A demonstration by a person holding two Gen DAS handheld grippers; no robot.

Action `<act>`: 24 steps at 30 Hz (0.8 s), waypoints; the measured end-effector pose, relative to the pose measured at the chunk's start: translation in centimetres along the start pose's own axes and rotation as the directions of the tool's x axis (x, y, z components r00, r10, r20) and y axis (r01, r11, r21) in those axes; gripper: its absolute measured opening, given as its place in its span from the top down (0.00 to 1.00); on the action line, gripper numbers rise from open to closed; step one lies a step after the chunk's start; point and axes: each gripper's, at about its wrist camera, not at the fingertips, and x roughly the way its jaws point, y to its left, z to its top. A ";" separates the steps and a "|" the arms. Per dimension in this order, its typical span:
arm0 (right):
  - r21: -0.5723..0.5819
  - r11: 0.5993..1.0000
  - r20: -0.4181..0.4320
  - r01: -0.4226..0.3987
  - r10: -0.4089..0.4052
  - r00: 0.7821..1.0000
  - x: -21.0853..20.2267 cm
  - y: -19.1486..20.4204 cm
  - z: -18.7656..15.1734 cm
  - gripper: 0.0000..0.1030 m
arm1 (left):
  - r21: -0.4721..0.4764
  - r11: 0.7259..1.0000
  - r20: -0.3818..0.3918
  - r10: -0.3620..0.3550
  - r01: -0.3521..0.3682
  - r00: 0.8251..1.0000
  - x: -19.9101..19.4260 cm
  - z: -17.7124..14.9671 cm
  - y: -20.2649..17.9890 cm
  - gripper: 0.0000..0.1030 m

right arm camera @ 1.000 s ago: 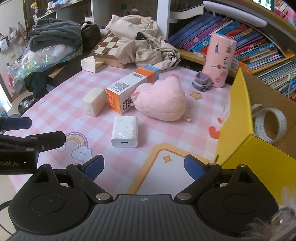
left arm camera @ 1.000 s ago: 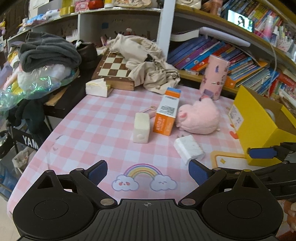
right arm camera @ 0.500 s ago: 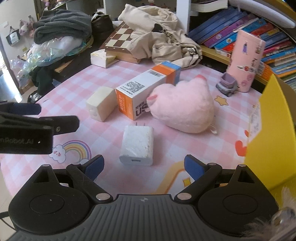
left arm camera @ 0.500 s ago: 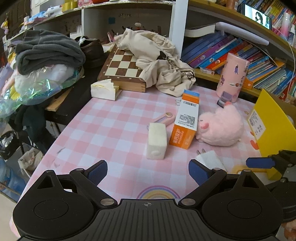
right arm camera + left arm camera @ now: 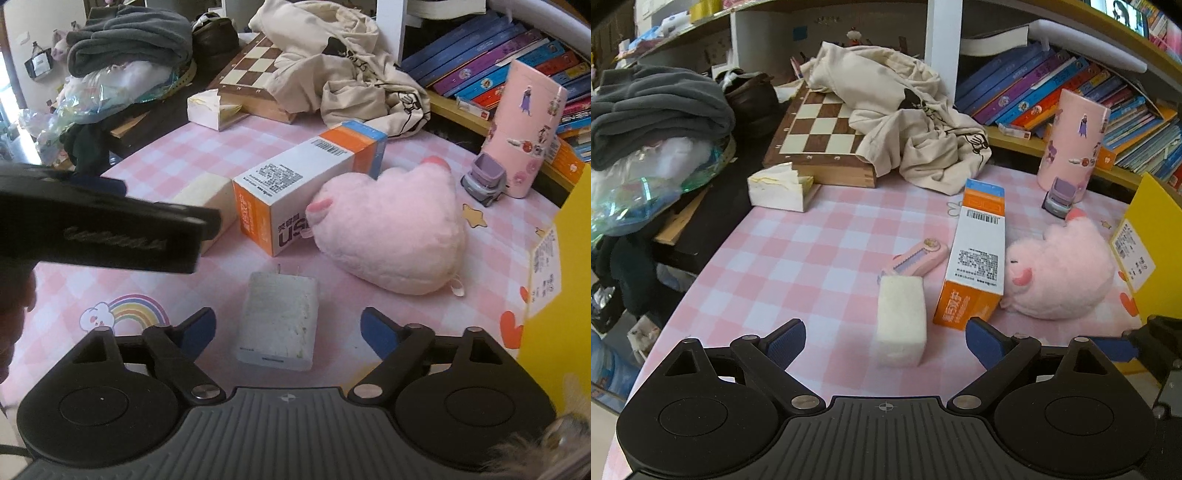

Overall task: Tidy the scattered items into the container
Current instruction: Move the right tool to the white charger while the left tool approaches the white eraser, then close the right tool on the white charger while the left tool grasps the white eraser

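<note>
My left gripper (image 5: 884, 343) points steeply downward, jaws spread wide, blue pads (image 5: 786, 341) touching nothing. My right gripper (image 5: 288, 332) is pitched down likewise; its jaws are closing, pads (image 5: 376, 332) not yet in contact with anything. In the right wrist view, the left gripper's body crosses at left.

Pink-white checked tablecloth (image 5: 798, 258). Cream block (image 5: 901, 319) between left gripper's (image 5: 885, 341) blue pads. Orange-white-blue carton (image 5: 979, 254) beyond; pink plush (image 5: 1060, 277) and yellow box (image 5: 1156, 236) rightward. White charger (image 5: 279, 323) between right gripper's (image 5: 286, 332) tips.
</note>
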 end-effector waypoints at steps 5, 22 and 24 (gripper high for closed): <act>0.002 1.000 -0.018 -0.008 0.008 1.000 0.5 -0.4 0.1 0.32 | -0.001 1.000 -0.020 0.003 -0.003 1.000 1.4 0.5 0.0 0.24; -0.050 0.998 -0.004 -0.031 0.030 1.000 0.6 0.1 0.4 0.56 | 0.025 0.999 -0.070 -0.037 0.039 0.997 3.7 0.6 0.0 0.63; -0.049 0.998 -0.006 -0.032 0.031 0.999 0.5 0.1 0.4 0.56 | 0.019 0.998 -0.069 -0.052 0.053 0.996 3.6 0.6 0.1 0.68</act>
